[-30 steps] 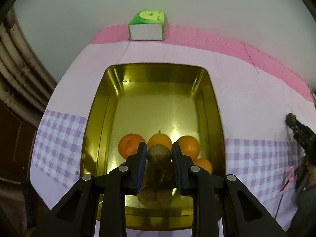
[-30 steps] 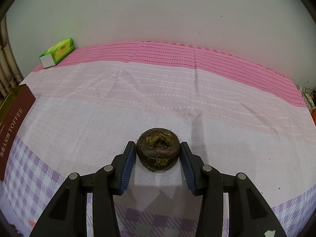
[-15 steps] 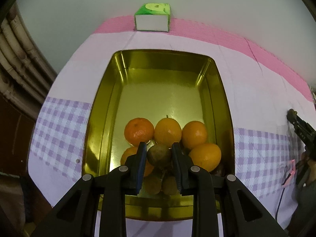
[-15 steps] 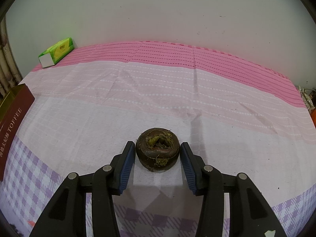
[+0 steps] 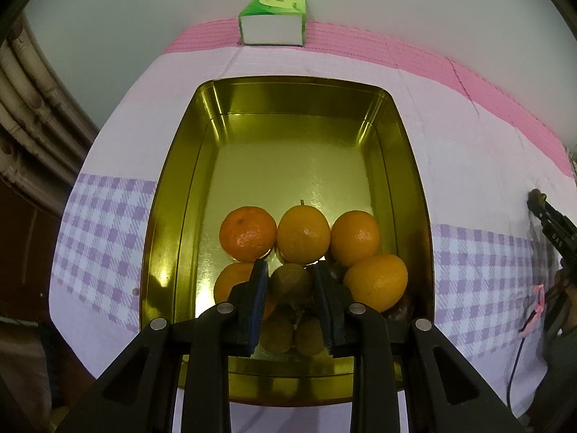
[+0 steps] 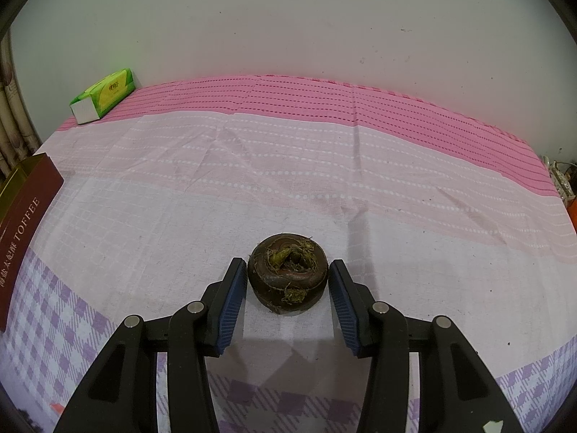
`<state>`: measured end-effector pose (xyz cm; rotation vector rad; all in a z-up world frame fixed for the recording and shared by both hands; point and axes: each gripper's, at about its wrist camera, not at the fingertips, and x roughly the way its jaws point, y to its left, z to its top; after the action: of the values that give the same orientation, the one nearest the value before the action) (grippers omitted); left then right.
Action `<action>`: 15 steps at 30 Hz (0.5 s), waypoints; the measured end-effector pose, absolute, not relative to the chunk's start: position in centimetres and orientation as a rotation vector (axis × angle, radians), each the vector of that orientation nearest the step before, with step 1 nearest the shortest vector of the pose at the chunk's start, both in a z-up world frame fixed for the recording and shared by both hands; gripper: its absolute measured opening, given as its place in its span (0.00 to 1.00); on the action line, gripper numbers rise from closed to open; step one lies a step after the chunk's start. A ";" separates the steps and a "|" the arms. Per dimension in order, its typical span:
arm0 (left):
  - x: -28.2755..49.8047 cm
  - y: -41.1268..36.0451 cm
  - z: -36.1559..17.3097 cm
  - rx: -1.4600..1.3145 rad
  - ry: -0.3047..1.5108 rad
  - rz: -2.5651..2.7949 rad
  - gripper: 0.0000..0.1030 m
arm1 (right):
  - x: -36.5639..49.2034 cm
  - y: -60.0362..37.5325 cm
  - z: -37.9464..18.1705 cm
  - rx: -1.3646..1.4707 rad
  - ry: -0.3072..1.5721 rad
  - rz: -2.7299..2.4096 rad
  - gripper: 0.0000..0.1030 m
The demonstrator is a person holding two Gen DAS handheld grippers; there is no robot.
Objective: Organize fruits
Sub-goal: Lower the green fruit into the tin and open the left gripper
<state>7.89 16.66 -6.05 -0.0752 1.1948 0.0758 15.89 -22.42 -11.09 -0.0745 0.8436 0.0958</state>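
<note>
Fruits are divided between the two views. The left wrist view shows a gold tin tray (image 5: 173, 195) on the tabletop, holding five oranges (image 5: 303, 234) grouped at its near end: three in a row, two more behind the tongs on either side. The left tongs (image 5: 291, 283) are narrowed onto a small brown-green fruit (image 5: 291, 283), both blue pads touching its sides, above the tray's near end. Beneath it lie two or three similar brown fruits (image 5: 277, 332), partly hidden by the tong fingers; their number cannot be fixed. A dark rounded item at the tray's near right corner is too shadowed to identify.

The right wrist view shows none of the tray's contents. It shows a dark brown, flattened round fruit (image 6: 287, 272) with a fibrous greenish tuft on top, resting on the checked cloth (image 6: 288, 180) that covers the tabletop. The right tongs (image 6: 287, 278) stand wide on either side of it; the left pad sits just beside it and a small gap shows at the right pad, so no grip is evident.

A green tissue pack (image 5: 273, 18) lies at the far edge by the wall and appears in both views. Only the right wrist view shows a maroon box lettered TOFFEE (image 6: 25, 216), cut off at the left frame edge. Only the left wrist view shows the right tongs from outside, at the far right frame edge, dark and cut off.
</note>
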 end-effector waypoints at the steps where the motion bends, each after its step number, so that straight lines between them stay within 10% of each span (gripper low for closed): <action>1: 7.8 16.6 -6.0 -0.076 1.195 0.076 0.27 | 15.9 -22.4 -11.1 -0.075 0.844 0.095 0.43; 15: 7.8 16.8 -5.7 -0.074 1.191 0.089 0.32 | 16.1 -22.5 -11.1 -0.077 0.844 0.094 0.45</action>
<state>7.84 16.77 -5.72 -0.0737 1.1913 0.0885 16.06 -22.53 -11.12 -0.0767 0.8441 0.0941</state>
